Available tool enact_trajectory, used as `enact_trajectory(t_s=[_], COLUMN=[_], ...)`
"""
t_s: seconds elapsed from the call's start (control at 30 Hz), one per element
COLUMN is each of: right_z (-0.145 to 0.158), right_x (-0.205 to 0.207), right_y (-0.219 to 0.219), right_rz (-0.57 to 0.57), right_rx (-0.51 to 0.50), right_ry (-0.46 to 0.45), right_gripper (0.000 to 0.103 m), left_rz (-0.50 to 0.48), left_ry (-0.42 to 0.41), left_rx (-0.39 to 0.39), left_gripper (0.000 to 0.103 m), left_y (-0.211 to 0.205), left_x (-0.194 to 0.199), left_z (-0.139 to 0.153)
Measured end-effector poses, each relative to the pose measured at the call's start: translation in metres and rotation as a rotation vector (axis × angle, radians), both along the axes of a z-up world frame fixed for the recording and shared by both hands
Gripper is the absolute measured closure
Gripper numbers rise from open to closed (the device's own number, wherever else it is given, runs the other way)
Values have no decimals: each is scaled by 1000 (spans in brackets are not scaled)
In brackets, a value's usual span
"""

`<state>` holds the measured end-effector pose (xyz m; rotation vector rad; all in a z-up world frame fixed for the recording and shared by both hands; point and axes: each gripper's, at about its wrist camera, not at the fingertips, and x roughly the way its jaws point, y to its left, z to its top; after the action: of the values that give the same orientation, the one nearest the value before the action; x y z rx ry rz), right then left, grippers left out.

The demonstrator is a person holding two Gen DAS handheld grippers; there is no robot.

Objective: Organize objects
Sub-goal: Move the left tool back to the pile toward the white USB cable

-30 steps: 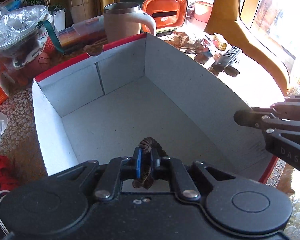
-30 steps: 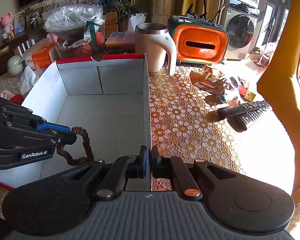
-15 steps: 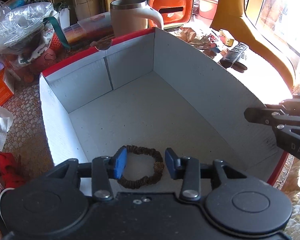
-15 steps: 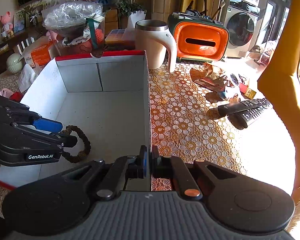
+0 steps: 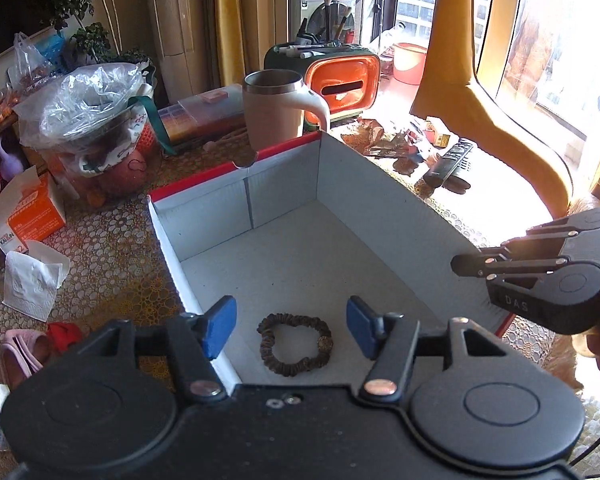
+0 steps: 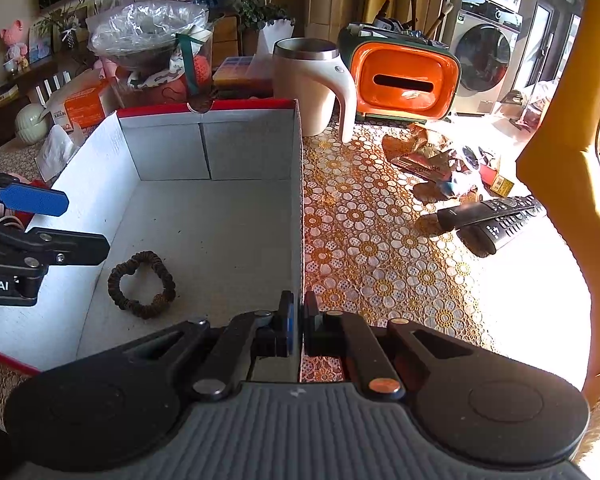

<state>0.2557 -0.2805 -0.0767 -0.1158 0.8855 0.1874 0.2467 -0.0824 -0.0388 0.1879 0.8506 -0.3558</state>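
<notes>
My left gripper (image 5: 292,328) hangs spread wide above the soft, featherlight scrunchie (image 5: 295,344) lying in the box (image 5: 388,216), which I judge best pinched across its band, while my right gripper (image 6: 296,330) is clamped on the box wall.

The near wall of the cardboard box (image 5: 236,376) is hidden behind the left gripper's body, as is part of its right wall (image 6: 300,240) behind the right gripper (image 6: 296,330). The left gripper (image 6: 40,220) is cut off by the frame edge in the right wrist view. Contents of the plastic bag (image 5: 88,96) are too blurred to identify, and sun glare washes out the table (image 5: 496,188) beyond the remote controls (image 6: 496,216).
</notes>
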Motion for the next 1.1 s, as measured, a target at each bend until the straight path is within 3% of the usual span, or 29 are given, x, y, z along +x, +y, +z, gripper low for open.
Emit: enact_trajectory(t_s=[0.23,0.53,0.63,0.9,1.1], right_z=[0,0,0,1,-1], right_x=[-1,0,0,1,0], right_y=[0,1,2,2,4], right_rz=[0,2,4,5,5], right_rx=[-2,-20,-21,-27,-38], right_ry=[3,2,4,7,13], right_gripper=[98,98,98,98,98], left_rz=[56,169,217,333,377], left_ry=[-48,-89,-90,-59,4], left_rx=[-28,-47,-62,-67,-59], left_gripper=[38,13,7,4,2], left_y=[37,87,105,148,174], left_x=[-21,-40,-44,-42,-35], left_z=[25,34,31,16,-16])
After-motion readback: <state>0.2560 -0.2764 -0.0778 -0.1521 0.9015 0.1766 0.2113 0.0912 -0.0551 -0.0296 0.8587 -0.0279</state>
